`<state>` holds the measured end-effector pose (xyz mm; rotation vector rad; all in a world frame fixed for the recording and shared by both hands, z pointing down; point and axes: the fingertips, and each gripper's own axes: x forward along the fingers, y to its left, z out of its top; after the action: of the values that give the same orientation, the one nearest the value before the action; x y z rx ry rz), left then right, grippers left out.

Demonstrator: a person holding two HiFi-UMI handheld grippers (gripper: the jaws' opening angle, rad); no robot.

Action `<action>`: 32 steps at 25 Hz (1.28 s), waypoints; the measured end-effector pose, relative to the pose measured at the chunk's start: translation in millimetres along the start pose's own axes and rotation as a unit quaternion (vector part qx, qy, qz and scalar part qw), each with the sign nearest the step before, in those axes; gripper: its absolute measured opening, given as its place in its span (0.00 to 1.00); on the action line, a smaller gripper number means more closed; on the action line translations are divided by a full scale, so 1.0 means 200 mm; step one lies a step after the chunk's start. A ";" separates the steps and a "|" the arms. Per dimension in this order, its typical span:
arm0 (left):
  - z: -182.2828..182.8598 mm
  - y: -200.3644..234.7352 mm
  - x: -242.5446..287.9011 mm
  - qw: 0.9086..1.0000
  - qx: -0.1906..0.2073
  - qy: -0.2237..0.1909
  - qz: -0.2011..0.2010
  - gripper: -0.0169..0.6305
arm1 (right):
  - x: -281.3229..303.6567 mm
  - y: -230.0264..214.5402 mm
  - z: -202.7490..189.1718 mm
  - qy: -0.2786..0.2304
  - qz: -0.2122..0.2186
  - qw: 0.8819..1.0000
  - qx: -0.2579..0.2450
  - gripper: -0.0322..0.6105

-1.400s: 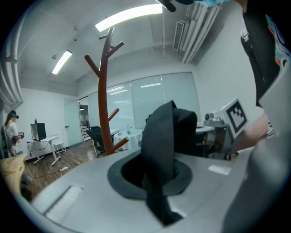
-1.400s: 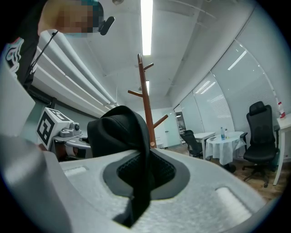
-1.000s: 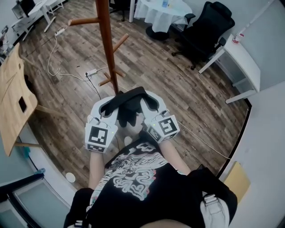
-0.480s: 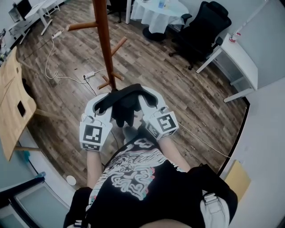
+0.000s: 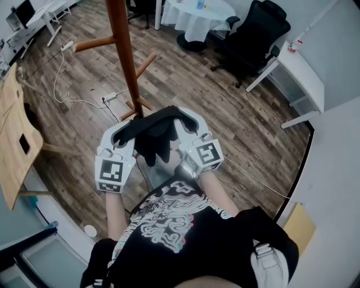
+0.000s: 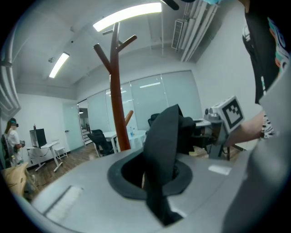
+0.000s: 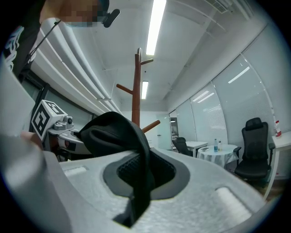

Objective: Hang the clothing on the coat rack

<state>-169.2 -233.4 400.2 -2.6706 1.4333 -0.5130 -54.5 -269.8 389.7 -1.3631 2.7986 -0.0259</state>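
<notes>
A black piece of clothing [image 5: 153, 135] is stretched between my two grippers at chest height. My left gripper [image 5: 125, 134] is shut on its left end, where the dark fabric [image 6: 160, 157] runs down between the jaws. My right gripper [image 5: 190, 125] is shut on the other end, with the cloth [image 7: 136, 164] pinched in its jaws. The brown wooden coat rack [image 5: 125, 56] stands just beyond the clothing, its pole rising out of the top of the head view. Its pegs [image 7: 126, 89] branch off high up in the right gripper view, and its forked top [image 6: 114, 48] shows in the left gripper view.
A black office chair [image 5: 256, 39] and a round table with a white cloth [image 5: 197, 14] stand beyond the rack. A white desk [image 5: 301, 70] is at the right, a light wooden table [image 5: 17, 140] at the left. Cables and a power strip [image 5: 108, 97] lie on the wood floor by the rack's base.
Both grippers with the clothing have drifted slightly left and nearer the rack, and the rack's pole has shifted left in the head view. Grip is unchanged.
</notes>
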 end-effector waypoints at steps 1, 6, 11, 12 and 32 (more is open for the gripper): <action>0.00 0.01 0.01 1.000 0.001 0.000 -0.002 0.04 | 0.01 -0.02 0.00 0.000 -0.003 1.000 0.001 0.09; -0.04 0.06 0.07 1.000 0.000 0.010 -0.003 0.04 | 0.12 -0.05 -0.02 0.007 0.005 1.000 -0.010 0.09; -0.05 0.10 0.11 1.000 -0.006 0.014 0.002 0.04 | 0.21 -0.11 0.01 0.006 -0.003 1.000 -0.018 0.09; -0.06 0.11 0.12 1.000 -0.007 0.015 0.003 0.04 | 0.23 -0.12 0.02 0.003 -0.001 1.000 -0.021 0.09; -0.08 0.26 0.23 0.999 -0.021 0.034 0.009 0.04 | 0.42 -0.21 0.02 0.012 -0.002 1.000 -0.029 0.09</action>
<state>-193.3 -298.7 415.4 -2.6946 1.4999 -0.5842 -72.9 -361.7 385.4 -1.3883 2.8384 0.0400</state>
